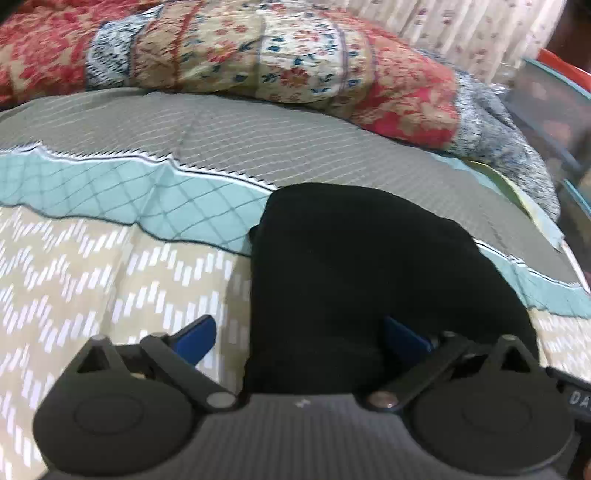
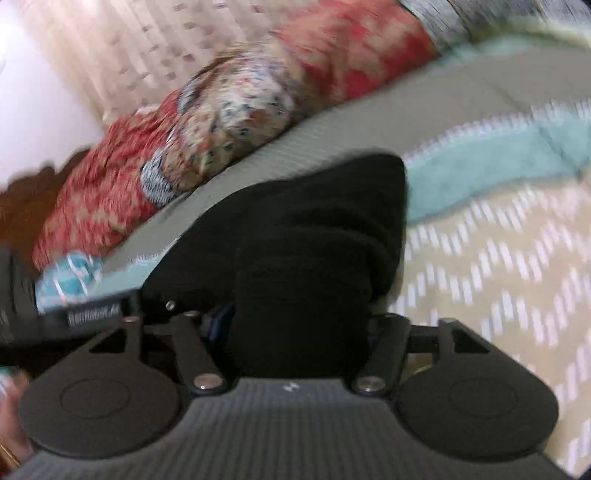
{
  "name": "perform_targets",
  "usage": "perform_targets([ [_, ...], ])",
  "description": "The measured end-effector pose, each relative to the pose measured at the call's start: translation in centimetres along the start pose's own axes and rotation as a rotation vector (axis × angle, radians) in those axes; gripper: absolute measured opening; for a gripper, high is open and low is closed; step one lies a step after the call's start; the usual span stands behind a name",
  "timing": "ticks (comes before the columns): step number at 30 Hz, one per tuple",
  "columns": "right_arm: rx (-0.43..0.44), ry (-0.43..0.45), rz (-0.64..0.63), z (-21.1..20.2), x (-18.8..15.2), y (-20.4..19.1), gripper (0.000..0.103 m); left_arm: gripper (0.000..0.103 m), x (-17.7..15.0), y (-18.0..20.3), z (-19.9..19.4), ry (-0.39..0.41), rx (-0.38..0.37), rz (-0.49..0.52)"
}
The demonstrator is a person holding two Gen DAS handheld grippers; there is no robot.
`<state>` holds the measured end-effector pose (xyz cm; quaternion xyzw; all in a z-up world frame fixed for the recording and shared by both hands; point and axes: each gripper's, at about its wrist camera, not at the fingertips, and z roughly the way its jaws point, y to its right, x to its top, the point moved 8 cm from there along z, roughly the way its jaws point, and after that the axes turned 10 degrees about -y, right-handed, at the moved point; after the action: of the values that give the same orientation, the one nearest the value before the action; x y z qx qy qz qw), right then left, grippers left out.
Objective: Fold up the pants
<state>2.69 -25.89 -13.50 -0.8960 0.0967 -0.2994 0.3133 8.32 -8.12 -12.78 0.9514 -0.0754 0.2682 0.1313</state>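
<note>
In the left wrist view, the left gripper [image 1: 301,338] has its 2 blue fingers [image 1: 195,338] spread wide. The black pants [image 1: 354,266] lie as a folded bundle on the bedspread [image 1: 92,277], which has a beige zigzag part, a teal band and a grey part. The near end of the pants runs between the fingers, closer to the right finger, and the left finger stands apart from the cloth over the beige pattern. The pads do not press on the fabric. Behind the pants, a patchwork quilt [image 1: 258,55] in red, cream and blue is heaped along the far side of the bed, before a pale curtain [image 1: 461,26].

In the right wrist view, the picture is blurred. The right gripper [image 2: 291,325] is partly open, and a thick bunch of the pants [image 2: 314,229] fills the gap between the fingers. The cloth hides the fingertips, so I cannot tell if they press on it. The quilt [image 2: 177,140] lies further back.
</note>
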Motion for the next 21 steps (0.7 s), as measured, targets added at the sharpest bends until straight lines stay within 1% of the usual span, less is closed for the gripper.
perform_targets([
  [1,-0.019,-0.001,-0.013,-0.2,0.1,-0.3,0.072,0.101,-0.1,0.2,-0.2,0.0,0.018,-0.004],
  [2,-0.056,0.003,-0.056,-0.9,0.0,-1.1,0.072,0.1,0.0,0.4,-0.6,0.001,0.036,-0.004],
  [3,-0.084,0.008,-0.092,-1.5,-0.2,-1.8,0.073,0.096,0.1,0.7,-1.3,0.006,0.052,0.001],
  [4,-0.106,0.014,-0.122,-1.9,0.0,-2.3,0.074,0.094,0.1,1.0,-2.5,0.018,0.069,0.009],
  [6,-0.169,0.051,-0.166,-4.0,-0.9,-3.0,0.08,0.096,-0.7,1.6,-4.8,0.059,0.114,0.022],
  [7,-0.2,0.073,-0.171,-4.9,-1.4,-2.5,0.088,0.098,-1.3,1.8,-6.1,0.074,0.13,0.025],
  [8,-0.23,0.096,-0.177,-6.2,-2.3,-2.6,0.09,0.099,-1.9,1.9,-7.0,0.082,0.144,0.024],
  [10,-0.244,0.098,-0.185,-7.2,-3.6,-2.5,0.09,0.1,-3.4,2.0,-8.8,0.078,0.172,0.02],
  [13,-0.249,0.091,-0.157,-9.1,-7.0,-2.5,0.097,0.103,-6.4,2.0,-10.7,0.051,0.214,0.027],
  [14,-0.25,0.085,-0.143,-9.2,-7.7,-2.5,0.099,0.103,-7.4,2.1,-11.2,0.041,0.221,0.033],
  [16,-0.28,0.071,-0.119,-9.9,-9.5,-2.5,0.103,0.103,-9.6,2.4,-12.2,0.024,0.237,0.054],
  [18,-0.305,0.057,-0.119,-10.4,-11.0,-2.9,0.103,0.103,-11.5,2.6,-13.1,0.02,0.259,0.075],
  [21,-0.301,0.037,-0.119,-11.2,-12.9,-3.6,0.103,0.103,-13.8,2.8,-14.4,0.011,0.264,0.086],
])
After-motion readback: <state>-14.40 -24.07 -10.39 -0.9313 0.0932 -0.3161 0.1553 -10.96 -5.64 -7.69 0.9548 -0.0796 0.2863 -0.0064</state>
